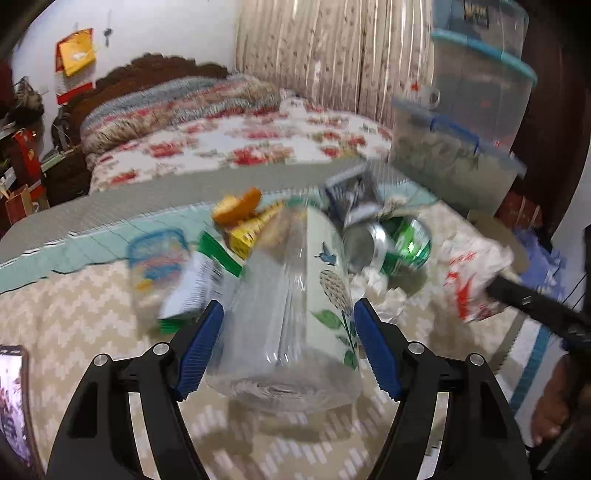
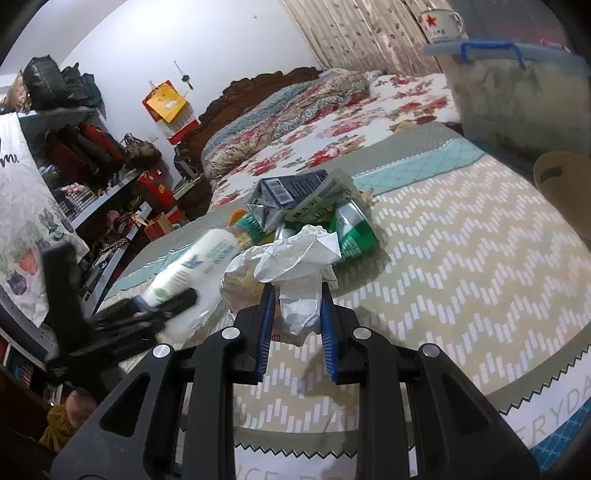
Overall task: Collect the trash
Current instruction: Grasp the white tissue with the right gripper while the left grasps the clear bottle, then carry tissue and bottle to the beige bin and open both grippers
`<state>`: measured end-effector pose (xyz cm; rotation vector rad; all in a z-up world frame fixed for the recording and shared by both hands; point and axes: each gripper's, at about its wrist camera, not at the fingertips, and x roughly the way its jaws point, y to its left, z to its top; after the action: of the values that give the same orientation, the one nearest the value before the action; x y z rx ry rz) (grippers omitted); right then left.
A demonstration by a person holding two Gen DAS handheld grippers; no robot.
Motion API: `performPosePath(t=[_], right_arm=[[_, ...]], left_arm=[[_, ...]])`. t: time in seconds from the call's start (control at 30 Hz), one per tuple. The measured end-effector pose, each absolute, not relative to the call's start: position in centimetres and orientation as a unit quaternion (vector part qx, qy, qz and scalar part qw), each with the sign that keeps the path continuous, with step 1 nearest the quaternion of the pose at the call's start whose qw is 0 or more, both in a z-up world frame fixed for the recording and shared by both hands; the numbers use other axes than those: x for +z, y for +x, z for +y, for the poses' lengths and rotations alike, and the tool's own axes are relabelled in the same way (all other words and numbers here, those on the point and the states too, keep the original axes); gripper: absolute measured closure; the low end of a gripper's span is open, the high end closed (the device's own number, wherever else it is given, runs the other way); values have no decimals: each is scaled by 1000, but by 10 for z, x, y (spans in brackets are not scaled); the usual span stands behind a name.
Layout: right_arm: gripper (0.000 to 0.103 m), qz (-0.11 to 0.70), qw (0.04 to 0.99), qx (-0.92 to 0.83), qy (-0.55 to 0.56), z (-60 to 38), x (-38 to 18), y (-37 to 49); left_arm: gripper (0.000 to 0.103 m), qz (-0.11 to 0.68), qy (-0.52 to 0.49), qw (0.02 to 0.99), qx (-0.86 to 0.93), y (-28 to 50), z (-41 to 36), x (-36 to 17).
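My left gripper is shut on a clear plastic bottle with a flower label, one blue pad against each side. The bottle hangs tilted above the zigzag mat. My right gripper is shut on a crumpled white plastic bag, which shows red print in the left wrist view. Behind both lies a pile of trash: a green can, a blue-grey carton, orange peel, a green and white box and crumpled tissue. The left gripper appears blurred at the left of the right wrist view.
Stacked clear storage bins stand behind the mat at the right, one topped by a mug. A bed with a floral cover lies beyond. A phone rests at the left edge. Cluttered shelves line the left; a person's foot is at the right.
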<state>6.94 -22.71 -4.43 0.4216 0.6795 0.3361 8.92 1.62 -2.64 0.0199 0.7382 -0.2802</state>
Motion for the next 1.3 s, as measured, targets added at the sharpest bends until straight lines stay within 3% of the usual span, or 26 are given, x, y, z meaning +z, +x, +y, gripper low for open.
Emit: performPosePath(t=[0.17,0.43,0.63,0.77,0.8,0.87,0.9,0.93,1.2,1.3], right_arm=[[77,343,905,171,184,-213,-46,66],[77,382,901,167,123,-184,-57,51],[74,403,896,156,98,-174,-70,50],[65,409,893,155,105,-177,-71,49],[54,409,893,155,105,-177,-71,48],[42,406,894,157,102,-177,-72,47],[65,408,893,164,99,-175,-74,48],[71,414,888,174,97,-172,-75,48],[74,349,912,187,108,-190,-52,32],[74,351,911,175,129,-208,-60,34]], left_arm=[[35,346,-15,928,-137,62,35,-9],[36,379,-23,914,-145,24,46,-37],[23,391,-40,909,-142,33,43,-48],[24,394,-6,910,-127,37,32,-53],[40,389,0,913,-123,35,31,-54],[44,392,1,911,-130,35,33,-55],[44,391,-5,911,-131,34,36,-53],[44,389,-14,911,-134,31,39,-50],[44,302,-60,930,-203,6,35,4],[44,302,-51,921,-240,18,7,14]])
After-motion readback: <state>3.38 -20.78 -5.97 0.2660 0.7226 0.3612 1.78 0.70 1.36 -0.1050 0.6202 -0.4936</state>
